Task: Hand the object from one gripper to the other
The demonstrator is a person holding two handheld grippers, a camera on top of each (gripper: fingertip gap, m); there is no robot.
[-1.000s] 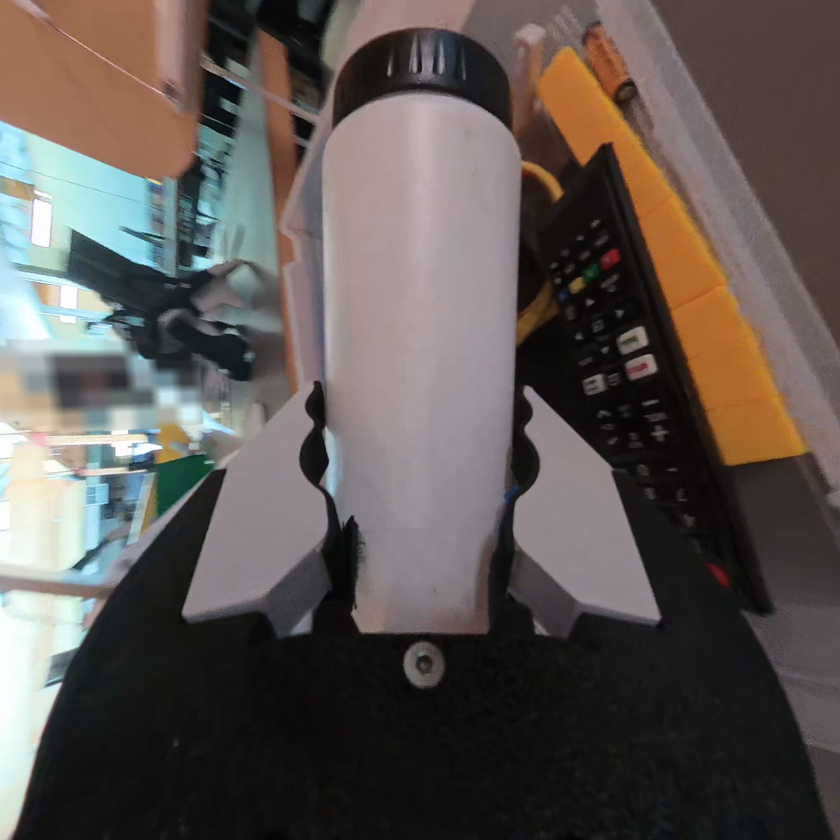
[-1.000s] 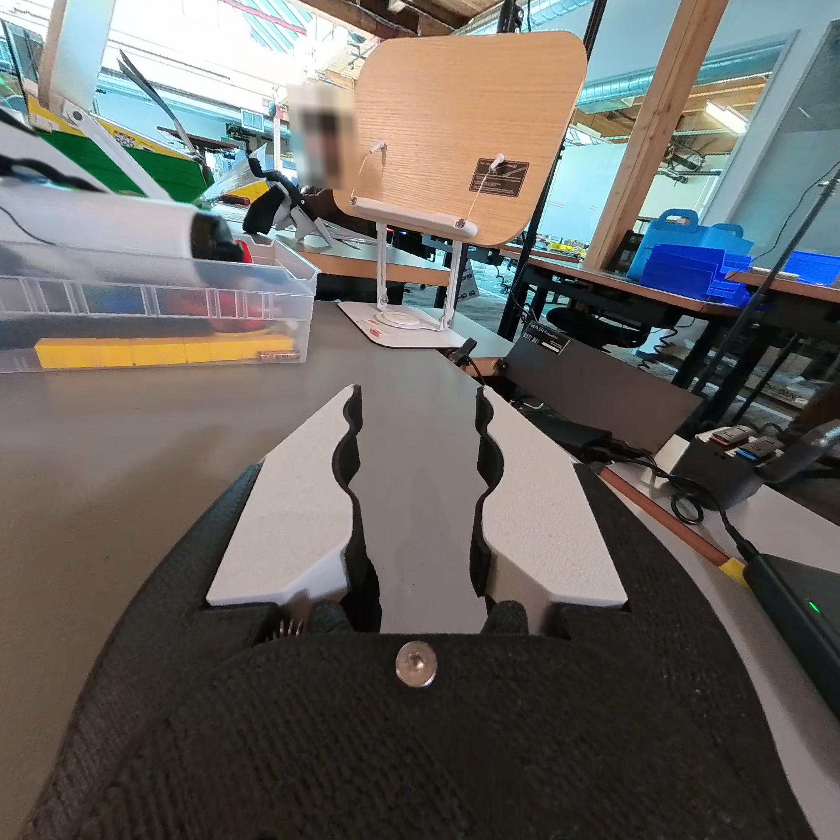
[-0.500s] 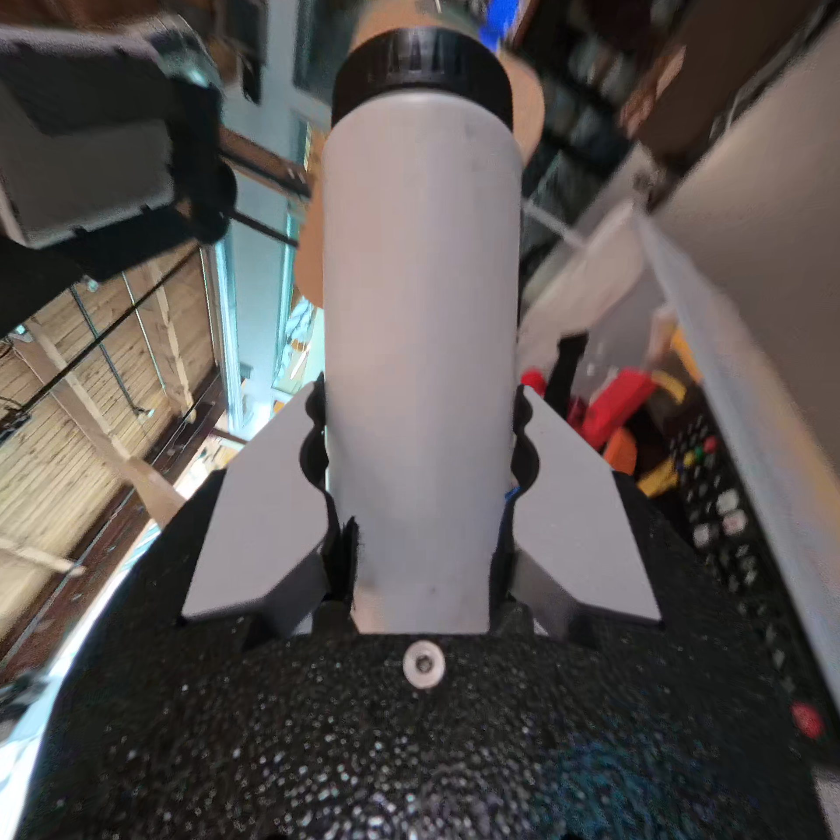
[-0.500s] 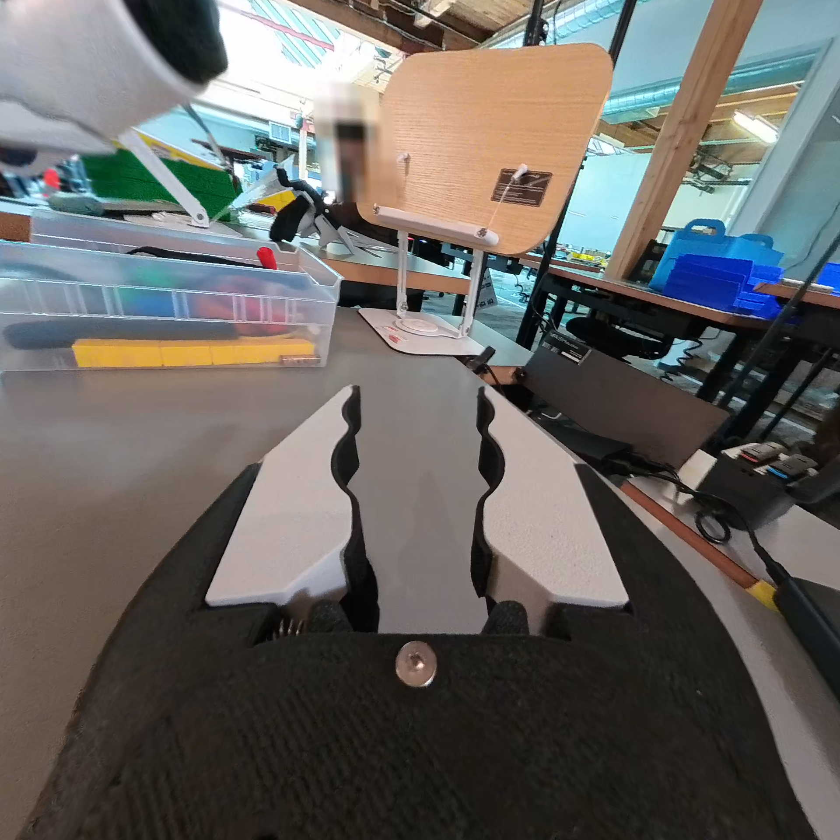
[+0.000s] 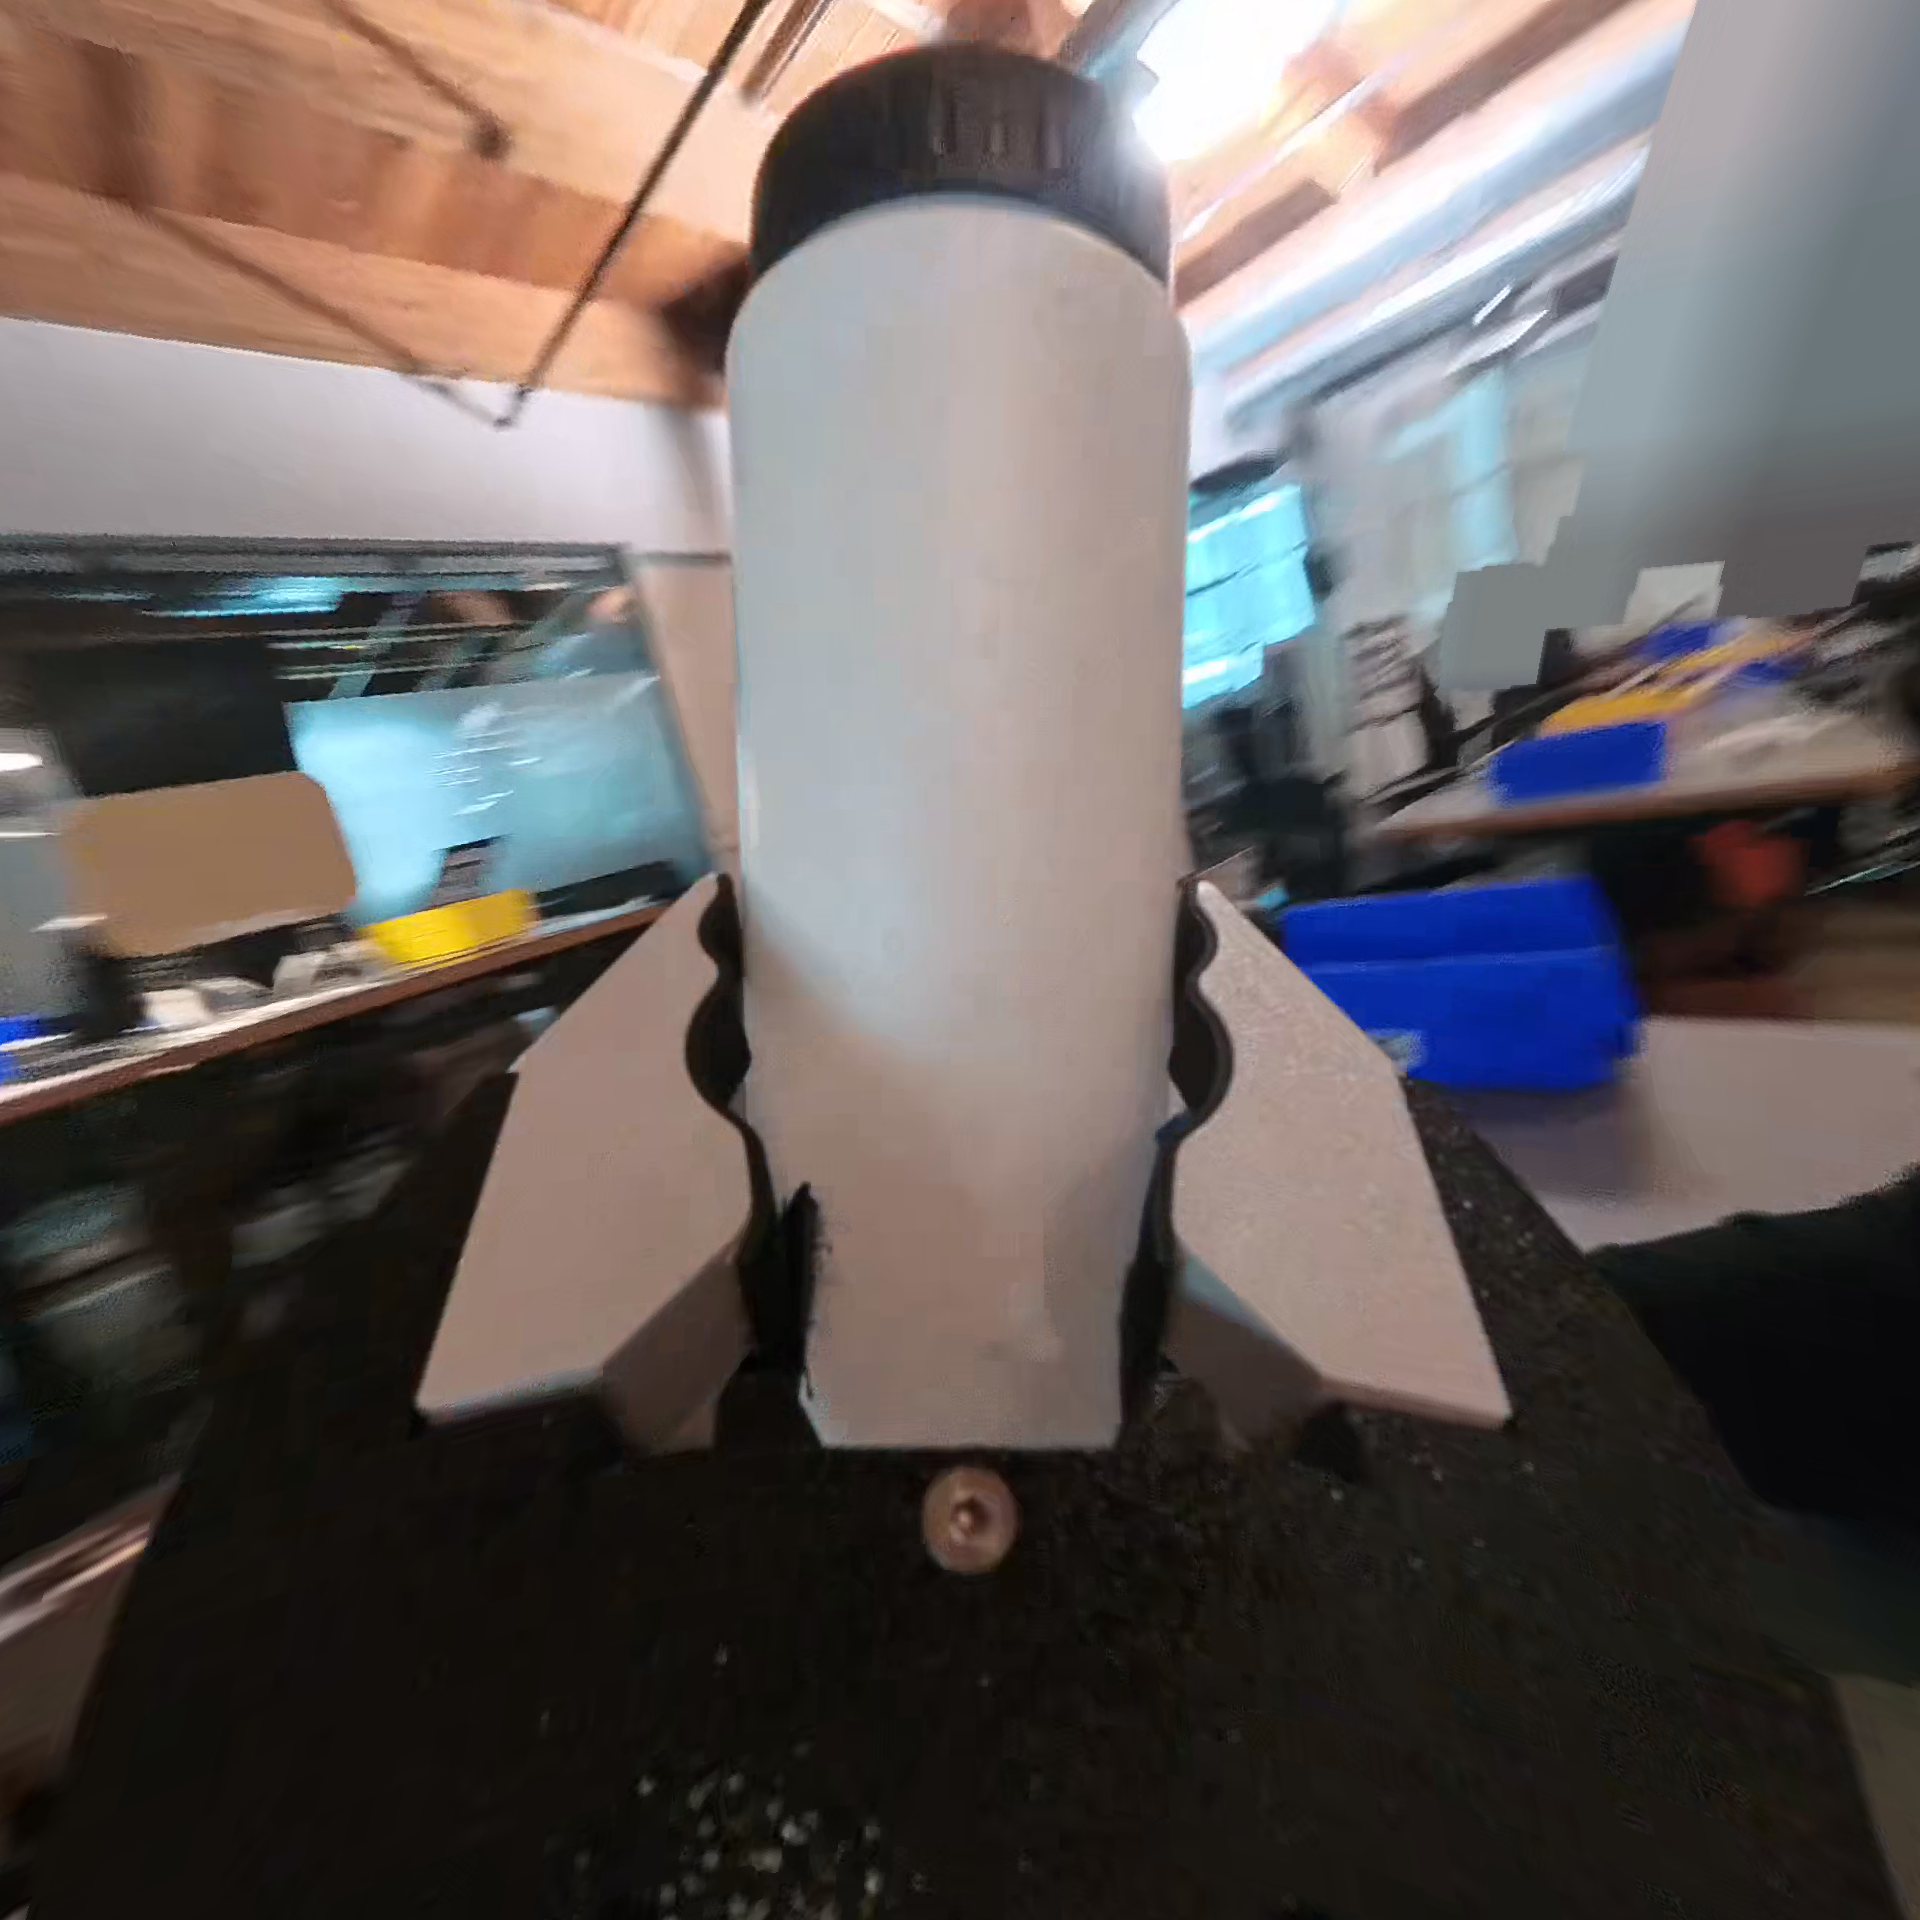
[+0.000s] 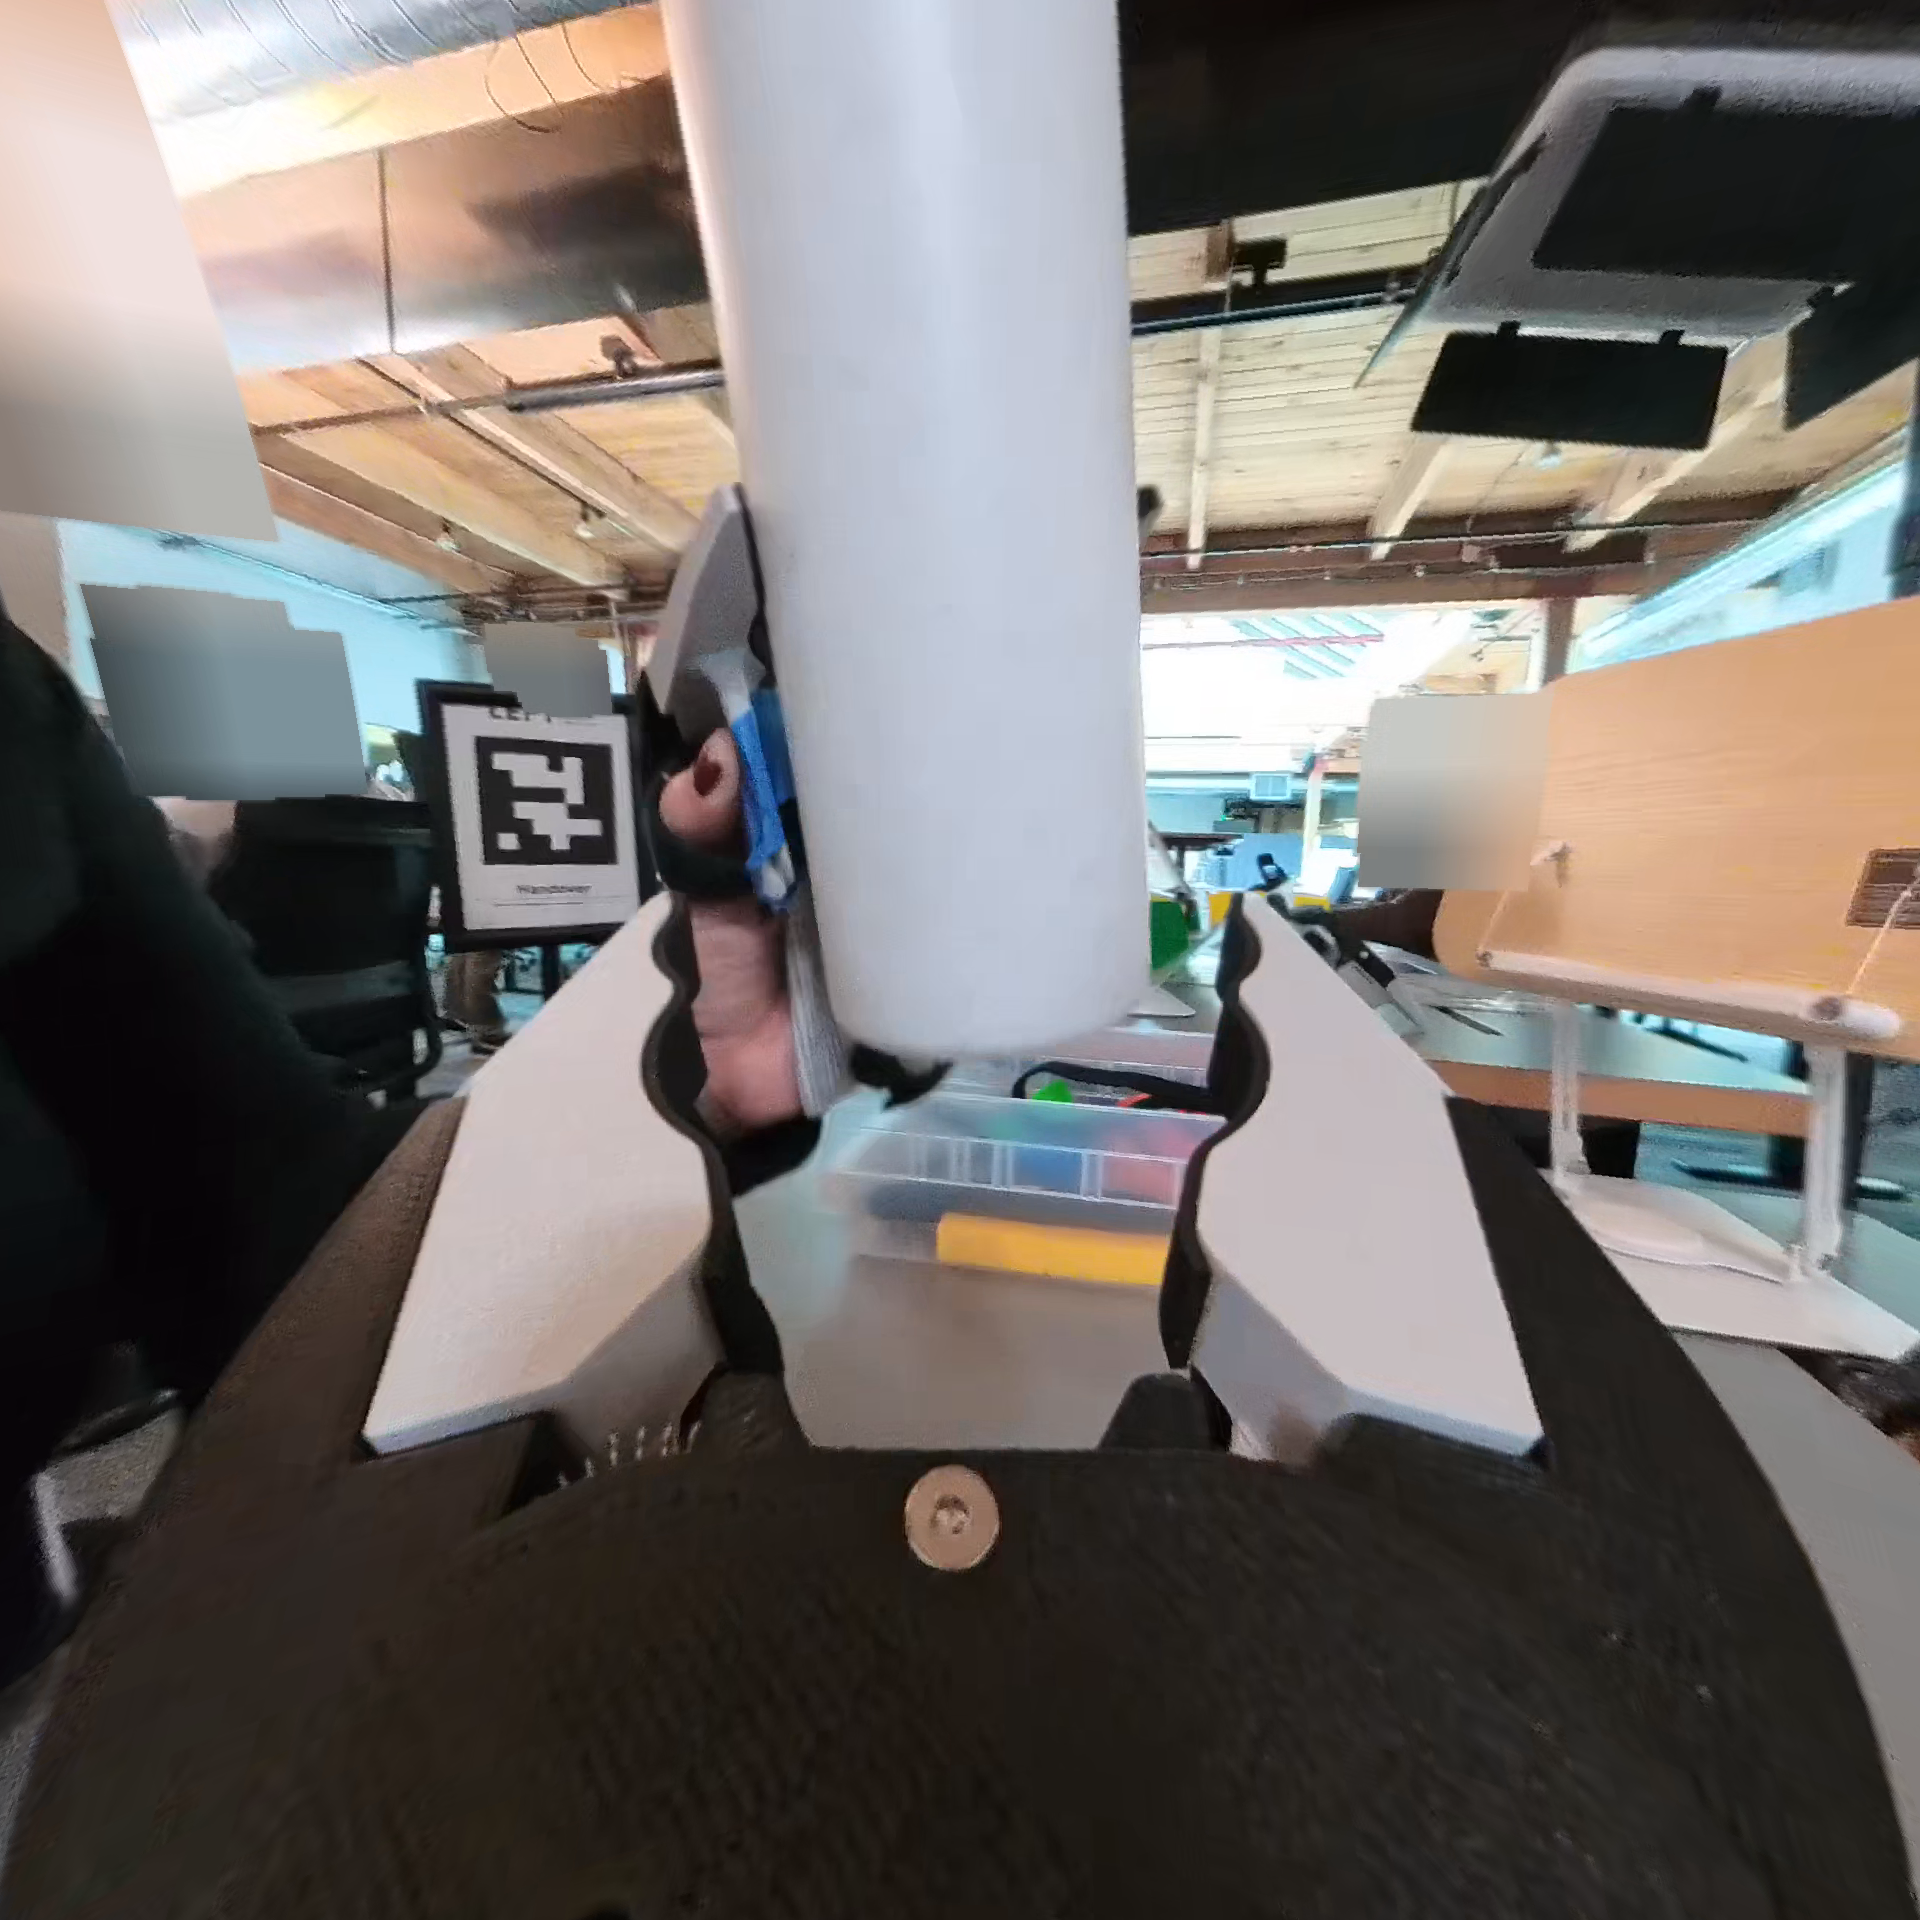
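Receiving the white bottle (image 5: 961,727) cleanly calls for the right tool (image 6: 966,1039) to be brought up until the bottle's body sits well between its fingers (image 6: 561,1226) before any closing is begun; only once a firm grip is judged secure should the left tool (image 5: 961,997) be released. A grip placed apart from the left tool's hold would be wise, so that the two tools are not jammed together.

The bottle is held upright by the left tool, whose jaws are closed on its lower body, the black cap (image 5: 961,156) being uppermost. In the right wrist view the bottle's base hangs just above and ahead of the right tool's tips, centred over the gap but not yet between them. The right tool is spread wide and is empty. Below, a clear plastic bin (image 6: 1018,1164) is seen on the grey worktop (image 6: 966,1361).
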